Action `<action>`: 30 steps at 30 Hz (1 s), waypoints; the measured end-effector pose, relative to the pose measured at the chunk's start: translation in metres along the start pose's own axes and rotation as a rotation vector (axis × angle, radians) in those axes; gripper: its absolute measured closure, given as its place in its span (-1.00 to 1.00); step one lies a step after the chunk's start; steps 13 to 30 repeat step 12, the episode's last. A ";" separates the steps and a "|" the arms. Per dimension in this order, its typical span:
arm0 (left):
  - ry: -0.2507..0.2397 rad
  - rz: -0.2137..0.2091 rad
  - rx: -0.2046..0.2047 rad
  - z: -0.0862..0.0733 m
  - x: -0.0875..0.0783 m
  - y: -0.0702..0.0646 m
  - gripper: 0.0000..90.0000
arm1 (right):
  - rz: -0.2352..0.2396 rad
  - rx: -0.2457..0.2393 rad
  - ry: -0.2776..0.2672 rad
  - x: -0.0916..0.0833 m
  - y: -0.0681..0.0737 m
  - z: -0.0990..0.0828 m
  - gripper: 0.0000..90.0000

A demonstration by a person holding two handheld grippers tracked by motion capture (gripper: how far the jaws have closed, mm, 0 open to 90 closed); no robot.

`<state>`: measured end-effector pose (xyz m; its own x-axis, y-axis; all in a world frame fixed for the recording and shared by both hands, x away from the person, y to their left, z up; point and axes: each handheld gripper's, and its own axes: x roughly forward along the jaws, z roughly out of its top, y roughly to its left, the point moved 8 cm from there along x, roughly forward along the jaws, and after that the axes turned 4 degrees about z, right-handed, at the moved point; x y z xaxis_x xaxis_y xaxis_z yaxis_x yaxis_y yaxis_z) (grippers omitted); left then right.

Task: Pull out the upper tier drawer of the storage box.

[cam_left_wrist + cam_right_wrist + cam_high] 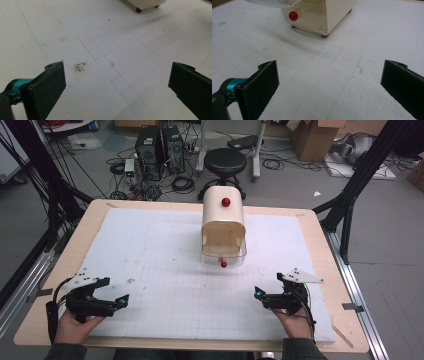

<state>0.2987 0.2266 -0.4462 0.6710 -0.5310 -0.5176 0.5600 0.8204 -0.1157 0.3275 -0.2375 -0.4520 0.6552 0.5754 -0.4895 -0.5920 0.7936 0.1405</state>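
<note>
1 cream box (223,227) w/ 2 red knobs (226,202), sitting at 12 o'clock on white foam board (150,250), well apart from both claws. 2 grippers near front edge: left gripper (116,301) at 7 o'clock, right gripper (263,295) at 5 o'clock. Both spread wide, holding nothing. 2 hands gripping them.

Cream bread box (223,227), mid-table, upright

Grey concrete floor (280,185), cables strewn along the top of frame. Black round stool (225,161) top centre, two black PC towers (160,151) to its left. Cardboard boxes (315,137) upper right. Black frame struts (367,167) at both sides. Wooden tabletop (320,235) with white gridded foam sheet (150,250) on it.
</note>
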 end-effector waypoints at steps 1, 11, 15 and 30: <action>0.001 0.001 -0.003 0.000 0.000 0.000 -0.96 | 0.002 0.002 0.002 0.000 0.000 -0.001 -0.99; 0.007 0.001 0.002 -0.002 0.000 0.000 -0.96 | 0.008 -0.005 -0.004 0.000 0.001 -0.004 -0.99; 0.006 0.001 0.002 -0.002 0.001 0.000 -0.96 | 0.007 -0.006 -0.003 -0.001 0.001 -0.004 -0.99; 0.006 0.001 0.002 -0.002 0.001 0.000 -0.96 | 0.007 -0.006 -0.003 -0.001 0.001 -0.004 -0.99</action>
